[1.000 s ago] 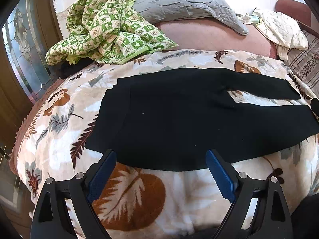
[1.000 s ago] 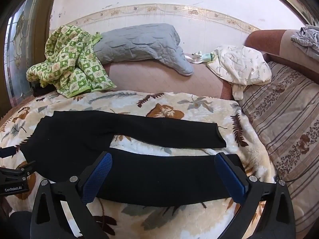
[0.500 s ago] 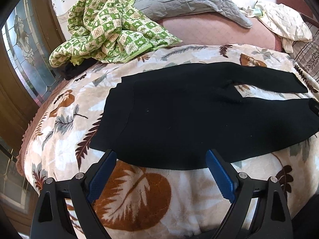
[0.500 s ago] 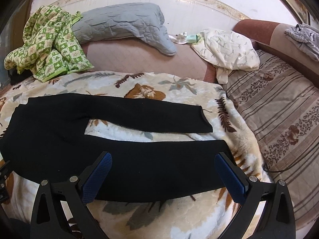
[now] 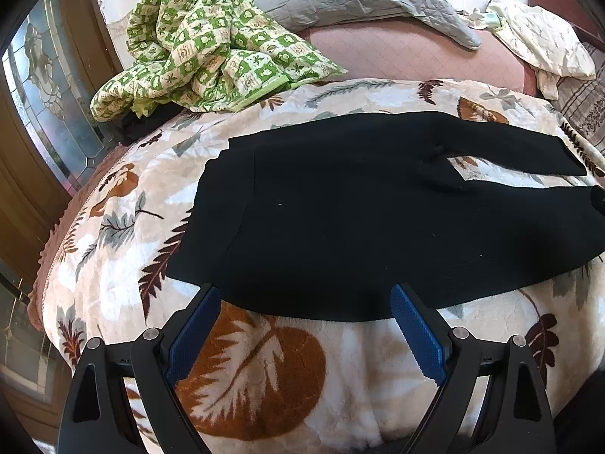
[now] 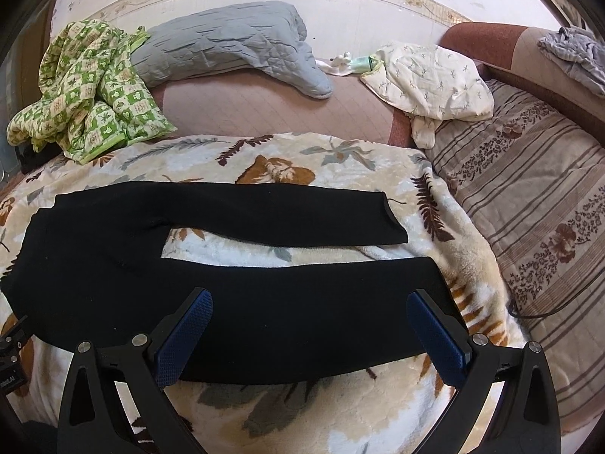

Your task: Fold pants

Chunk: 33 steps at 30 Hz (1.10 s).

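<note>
Pants [image 6: 234, 302] flat on bed blanket [image 5: 264, 370], legs spread apart. Left tool [image 5: 306, 325] and right tool [image 6: 310, 333] both wide open, holding nothing. Risk: pinching plush blanket with the near hem, dragging it into the fold.

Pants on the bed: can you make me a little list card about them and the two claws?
pants: black, spread flat, legs apart
lying on: leaf-print blanket
left claw: open, at the waist end's near edge, holding nothing
right claw: open, over the near leg, holding nothing
folded yet: no
also nearby: green checked quilt, grey pillow
</note>
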{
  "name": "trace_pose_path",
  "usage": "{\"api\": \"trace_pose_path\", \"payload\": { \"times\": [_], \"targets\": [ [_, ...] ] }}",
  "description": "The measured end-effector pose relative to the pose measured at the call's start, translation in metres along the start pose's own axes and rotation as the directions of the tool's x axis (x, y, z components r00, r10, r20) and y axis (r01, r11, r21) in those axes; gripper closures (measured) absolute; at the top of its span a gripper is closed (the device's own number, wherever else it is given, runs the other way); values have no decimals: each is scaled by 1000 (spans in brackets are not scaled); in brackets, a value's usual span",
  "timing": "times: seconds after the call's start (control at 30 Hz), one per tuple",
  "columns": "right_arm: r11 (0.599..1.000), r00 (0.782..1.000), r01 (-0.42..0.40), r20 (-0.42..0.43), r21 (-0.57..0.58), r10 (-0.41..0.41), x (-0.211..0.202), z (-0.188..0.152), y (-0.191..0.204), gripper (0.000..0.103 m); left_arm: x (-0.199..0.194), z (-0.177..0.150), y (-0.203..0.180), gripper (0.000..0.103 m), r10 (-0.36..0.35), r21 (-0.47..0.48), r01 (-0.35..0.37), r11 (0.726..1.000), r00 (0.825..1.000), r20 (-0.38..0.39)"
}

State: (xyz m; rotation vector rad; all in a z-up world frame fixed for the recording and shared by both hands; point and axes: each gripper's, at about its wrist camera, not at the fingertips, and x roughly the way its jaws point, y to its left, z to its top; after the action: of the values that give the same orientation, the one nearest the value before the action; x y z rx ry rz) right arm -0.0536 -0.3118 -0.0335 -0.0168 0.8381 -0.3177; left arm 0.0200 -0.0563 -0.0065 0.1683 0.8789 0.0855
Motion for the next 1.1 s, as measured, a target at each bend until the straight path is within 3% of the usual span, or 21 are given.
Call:
{"api": "trace_pose_path", "payload": {
  "times": [0.77,0.83,0.9,1.0,1.1],
  "targets": [
    [1000,1000,1,12,15,-1,-1,-1,-4,1,1,-1,5,12,-23,-24,23,999,1000,-1],
    [1000,1000,-8,25,26,7,-4,-1,-7,1,-3,0,17,13,-88,-65,89,994,996,11],
    [999,999,-17,38,38,15,-7,-2,-10,1,-15,-3,49,16,-134,-159,146,976,987,86],
    [998,998,-32,56,63,28,-11,-2,-14,1,-29,-13,93,14,-80,-221,125,967,976,203],
    [996,998,-41,57,80,37,-12,-2,-17,1,-18,-26,141,13,-131,-291,176,940,977,169]
  ]
}}
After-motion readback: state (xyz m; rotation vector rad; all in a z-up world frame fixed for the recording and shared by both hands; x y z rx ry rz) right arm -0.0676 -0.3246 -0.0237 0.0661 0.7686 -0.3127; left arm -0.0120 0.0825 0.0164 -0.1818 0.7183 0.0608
